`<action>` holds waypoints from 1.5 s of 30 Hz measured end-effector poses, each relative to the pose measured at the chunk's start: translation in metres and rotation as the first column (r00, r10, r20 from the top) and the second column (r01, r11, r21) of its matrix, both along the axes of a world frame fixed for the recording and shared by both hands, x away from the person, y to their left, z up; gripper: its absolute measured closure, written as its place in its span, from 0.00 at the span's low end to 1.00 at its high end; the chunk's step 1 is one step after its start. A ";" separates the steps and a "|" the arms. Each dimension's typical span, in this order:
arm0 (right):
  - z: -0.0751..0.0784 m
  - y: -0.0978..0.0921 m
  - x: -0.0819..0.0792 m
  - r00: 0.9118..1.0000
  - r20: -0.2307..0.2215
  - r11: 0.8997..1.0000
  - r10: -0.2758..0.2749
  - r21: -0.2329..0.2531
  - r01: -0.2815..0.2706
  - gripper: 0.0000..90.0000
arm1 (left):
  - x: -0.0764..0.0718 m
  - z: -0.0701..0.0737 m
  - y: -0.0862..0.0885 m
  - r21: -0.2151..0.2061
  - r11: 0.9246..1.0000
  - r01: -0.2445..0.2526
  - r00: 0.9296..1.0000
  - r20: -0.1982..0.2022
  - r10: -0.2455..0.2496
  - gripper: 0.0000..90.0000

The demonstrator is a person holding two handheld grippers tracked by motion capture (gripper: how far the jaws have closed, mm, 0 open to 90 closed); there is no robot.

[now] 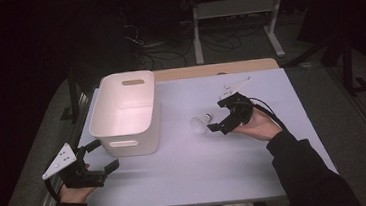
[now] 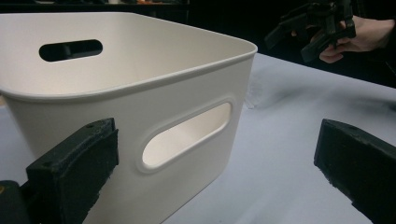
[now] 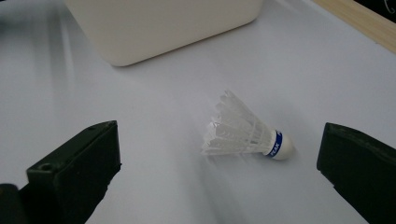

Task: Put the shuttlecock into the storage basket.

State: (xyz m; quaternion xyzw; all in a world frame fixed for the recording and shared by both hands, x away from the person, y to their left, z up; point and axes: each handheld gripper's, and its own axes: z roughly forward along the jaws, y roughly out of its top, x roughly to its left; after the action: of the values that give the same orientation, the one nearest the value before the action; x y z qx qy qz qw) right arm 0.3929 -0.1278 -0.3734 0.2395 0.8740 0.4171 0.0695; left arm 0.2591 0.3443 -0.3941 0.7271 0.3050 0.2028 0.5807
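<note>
Shuttlecock (image 3: 247, 133) lying on its side on the white table (image 1: 257, 172), to the right of the white bin (image 1: 124, 115) and clear of it. In my right gripper view its long axis runs nearly level across the frame: the cork tip with the blue band points toward my right-hand jaw, and the feather skirt fans toward the left-hand jaw and slightly upward. My right gripper (image 1: 217, 120) is spread wide, its jaws standing on either side of the shuttlecock (image 1: 200, 123) without touching it. My left gripper (image 1: 101, 156) is also spread wide and holds nothing; it sits near the front left corner of the table, its jaws facing the near wall of the bin (image 2: 154, 88) with the oval handle slot.
</note>
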 end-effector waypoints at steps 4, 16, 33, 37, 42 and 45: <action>-0.005 0.004 0.002 1.000 -0.013 1.000 0.009 -0.007 -0.009 0.00 | 0.000 0.000 0.000 -0.001 1.000 -0.003 1.000 0.000 0.003 0.00; -0.017 0.008 0.010 0.997 -0.064 0.999 0.041 -0.020 -0.042 0.10 | -0.001 0.000 0.001 0.000 1.000 -0.004 1.000 0.000 0.004 0.00; -0.029 0.010 0.019 0.992 -0.087 0.991 0.096 -0.089 -0.104 0.59 | -0.001 0.000 0.001 -0.002 1.000 -0.003 1.000 0.001 0.003 0.00; -0.033 0.010 0.021 0.991 -0.095 0.988 0.098 -0.110 -0.108 0.71 | -0.002 0.001 0.001 -0.004 1.000 -0.003 1.000 0.001 0.003 0.00; -0.039 0.011 0.024 0.986 -0.113 0.982 0.124 -0.128 -0.138 0.92 | -0.002 0.001 0.001 -0.004 1.000 -0.003 1.000 0.001 0.003 0.00; -0.039 0.012 0.024 0.985 -0.116 0.982 0.126 -0.130 -0.140 0.93 | -0.002 0.001 0.001 -0.004 1.000 -0.002 1.000 0.001 0.002 0.00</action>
State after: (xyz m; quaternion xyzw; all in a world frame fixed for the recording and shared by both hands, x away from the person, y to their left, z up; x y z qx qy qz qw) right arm 0.4171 -0.1163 -0.4126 0.1971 0.9172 0.3461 0.0109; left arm 0.2575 0.3452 -0.3935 0.7255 0.3061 0.2031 0.5820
